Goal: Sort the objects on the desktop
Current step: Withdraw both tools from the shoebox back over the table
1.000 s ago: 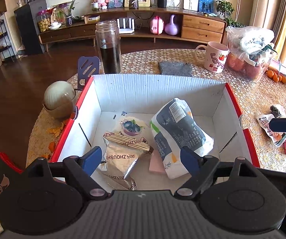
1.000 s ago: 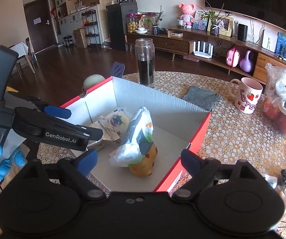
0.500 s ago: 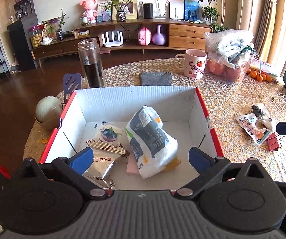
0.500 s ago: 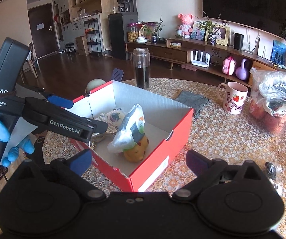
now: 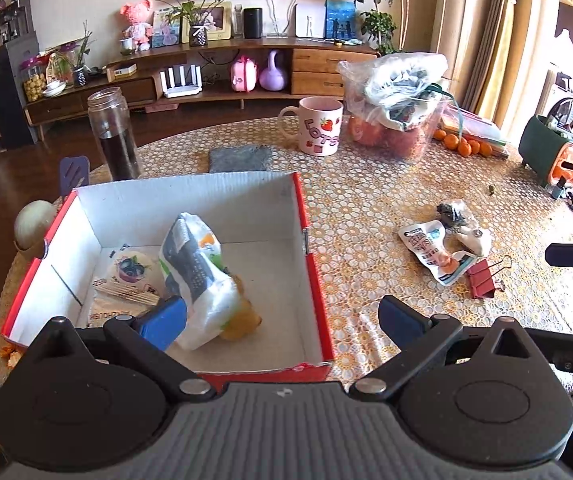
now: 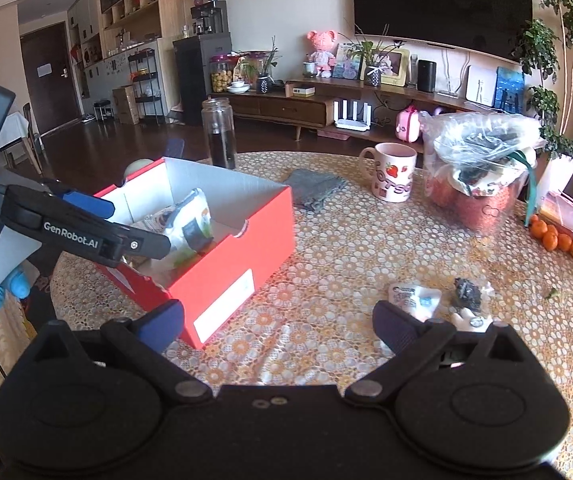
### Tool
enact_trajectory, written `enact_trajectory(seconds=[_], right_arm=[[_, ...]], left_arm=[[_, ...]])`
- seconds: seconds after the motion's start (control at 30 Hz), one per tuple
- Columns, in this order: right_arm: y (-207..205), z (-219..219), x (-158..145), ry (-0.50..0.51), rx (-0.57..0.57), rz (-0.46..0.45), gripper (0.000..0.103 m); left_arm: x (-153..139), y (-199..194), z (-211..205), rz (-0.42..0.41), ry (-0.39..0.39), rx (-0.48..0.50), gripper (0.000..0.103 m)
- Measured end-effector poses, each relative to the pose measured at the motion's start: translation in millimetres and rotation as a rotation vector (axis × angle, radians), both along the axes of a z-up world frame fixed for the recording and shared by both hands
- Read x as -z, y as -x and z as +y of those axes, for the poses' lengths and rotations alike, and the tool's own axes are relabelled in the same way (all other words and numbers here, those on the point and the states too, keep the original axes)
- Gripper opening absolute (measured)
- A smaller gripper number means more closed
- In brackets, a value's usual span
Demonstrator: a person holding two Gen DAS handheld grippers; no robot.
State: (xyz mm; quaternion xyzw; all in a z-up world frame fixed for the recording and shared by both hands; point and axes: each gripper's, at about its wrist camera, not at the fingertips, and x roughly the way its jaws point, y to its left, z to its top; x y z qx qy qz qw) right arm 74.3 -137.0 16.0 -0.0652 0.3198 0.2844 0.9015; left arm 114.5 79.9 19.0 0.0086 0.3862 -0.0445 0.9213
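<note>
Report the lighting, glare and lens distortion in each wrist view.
Left wrist view: sunlight from the curtained window washes out the right edge; fisheye bends the long wooden sideboard. Right wrist view: dimmer, slightly soft; corners vignetted, black wall television bowed.

An open box (image 5: 304,216) sits on the left part of the table (image 5: 366,200), holding a tall packet (image 5: 196,268) leaning over a toy (image 5: 242,316), with flat sachets (image 5: 126,280) to their left. Behind the box stand a jar (image 5: 113,136) at the left and a folded cloth (image 5: 240,159), and further right a mug (image 5: 320,126) beside a bag of fruit (image 5: 398,108). Right of the box, well apart from it, lie a small pouch (image 5: 434,254), a wrapped lump (image 5: 456,214) behind it and a binder clip (image 5: 484,284) just beside it.
</note>
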Motion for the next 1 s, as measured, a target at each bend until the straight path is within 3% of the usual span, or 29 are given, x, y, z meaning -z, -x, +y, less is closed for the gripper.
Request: enact_trajectory(seconds=[0.47, 1.0], right_arm=[[-6.5, -96.3, 32.4, 0.017, 0.157, -0.017, 0.101], [-33.6, -122.3, 73.6, 0.042, 0.104, -0.003, 0.099]], left_arm=[[12.6, -28.8, -103.3, 0.026, -0.016, 0.131, 0.102], [53.9, -94.6, -166.2, 0.101, -0.064, 0.124, 0.103]])
